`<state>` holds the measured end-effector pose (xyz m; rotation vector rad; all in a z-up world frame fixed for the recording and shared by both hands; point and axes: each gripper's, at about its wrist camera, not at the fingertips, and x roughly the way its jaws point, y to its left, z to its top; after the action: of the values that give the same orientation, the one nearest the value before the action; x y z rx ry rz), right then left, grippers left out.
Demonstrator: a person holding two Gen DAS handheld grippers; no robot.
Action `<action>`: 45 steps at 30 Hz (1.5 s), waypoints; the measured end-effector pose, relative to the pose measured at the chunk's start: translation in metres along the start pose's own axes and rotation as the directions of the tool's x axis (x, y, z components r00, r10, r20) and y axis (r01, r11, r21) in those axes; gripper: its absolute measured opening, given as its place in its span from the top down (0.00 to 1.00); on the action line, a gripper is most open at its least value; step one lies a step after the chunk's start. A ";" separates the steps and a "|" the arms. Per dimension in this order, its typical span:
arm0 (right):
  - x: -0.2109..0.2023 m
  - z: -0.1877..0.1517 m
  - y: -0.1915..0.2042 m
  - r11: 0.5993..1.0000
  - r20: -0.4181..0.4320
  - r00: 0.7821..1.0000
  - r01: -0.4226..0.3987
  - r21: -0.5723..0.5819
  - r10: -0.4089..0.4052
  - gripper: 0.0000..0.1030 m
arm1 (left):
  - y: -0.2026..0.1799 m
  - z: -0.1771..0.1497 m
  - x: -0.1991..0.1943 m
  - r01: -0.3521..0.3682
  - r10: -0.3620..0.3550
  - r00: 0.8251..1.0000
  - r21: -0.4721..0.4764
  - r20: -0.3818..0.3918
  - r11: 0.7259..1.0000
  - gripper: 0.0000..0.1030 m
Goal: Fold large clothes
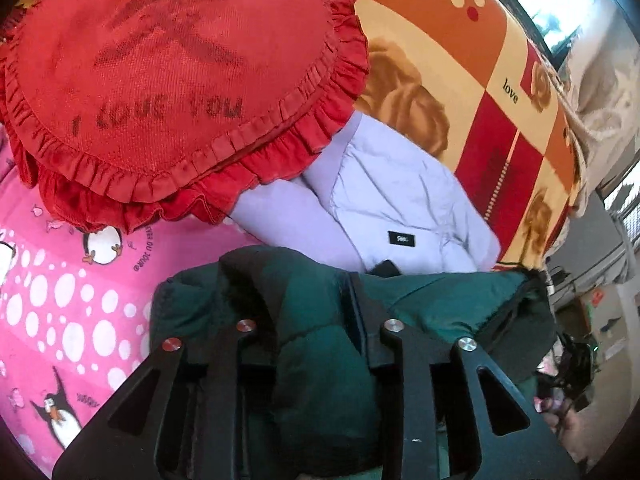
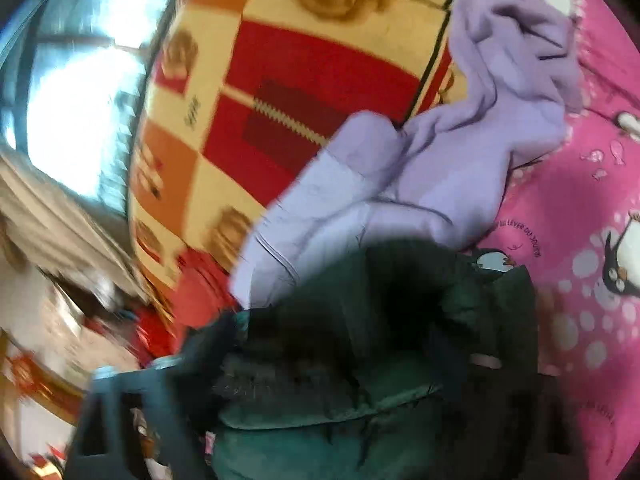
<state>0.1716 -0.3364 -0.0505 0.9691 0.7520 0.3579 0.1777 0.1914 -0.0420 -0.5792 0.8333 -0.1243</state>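
A dark green padded jacket (image 1: 320, 320) bulges up between my left gripper's (image 1: 316, 344) black fingers (image 1: 396, 344), which are closed on its bunched fabric. In the blurred right wrist view the same green jacket (image 2: 360, 360) fills the bottom and covers my right gripper (image 2: 328, 392); its fingers are mostly hidden, so its state is unclear. A pale lilac jacket (image 1: 400, 208) with a small black label lies crumpled just beyond the green one, and also shows in the right wrist view (image 2: 440, 160).
A round red frilled cushion (image 1: 172, 80) reading "I LOVE YOU" sits at the far left. A pink penguin-print sheet (image 1: 60, 300) and a red, orange and cream checked blanket (image 1: 500, 100) cover the bed. A window (image 2: 72, 120) and room clutter lie past the bed edge.
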 end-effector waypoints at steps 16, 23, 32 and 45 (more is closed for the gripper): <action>0.051 -0.027 0.114 0.712 0.064 0.923 0.334 -0.617 -0.378 0.02 | -0.054 0.025 -0.006 -0.163 0.147 0.985 0.187 0.095 0.969 0.00; 0.105 -0.016 0.061 0.650 -0.070 0.785 0.456 -0.608 -0.616 0.00 | -0.056 0.006 0.074 -0.359 0.393 0.919 0.350 -0.028 0.865 0.00; 0.120 -0.011 0.030 0.701 -0.135 0.797 0.420 -0.576 -0.588 0.00 | -0.037 -0.007 0.079 -0.377 0.388 0.921 0.291 0.020 0.879 0.00; 0.004 0.027 0.042 0.868 -0.034 0.956 0.249 -0.429 -0.291 0.00 | -0.037 -0.008 0.084 -0.354 0.373 0.928 0.298 -0.005 0.886 0.00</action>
<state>0.1957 -0.3285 -0.0073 0.4311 0.8457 0.3053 0.2330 0.1299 -0.0816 -0.1323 0.9506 0.0793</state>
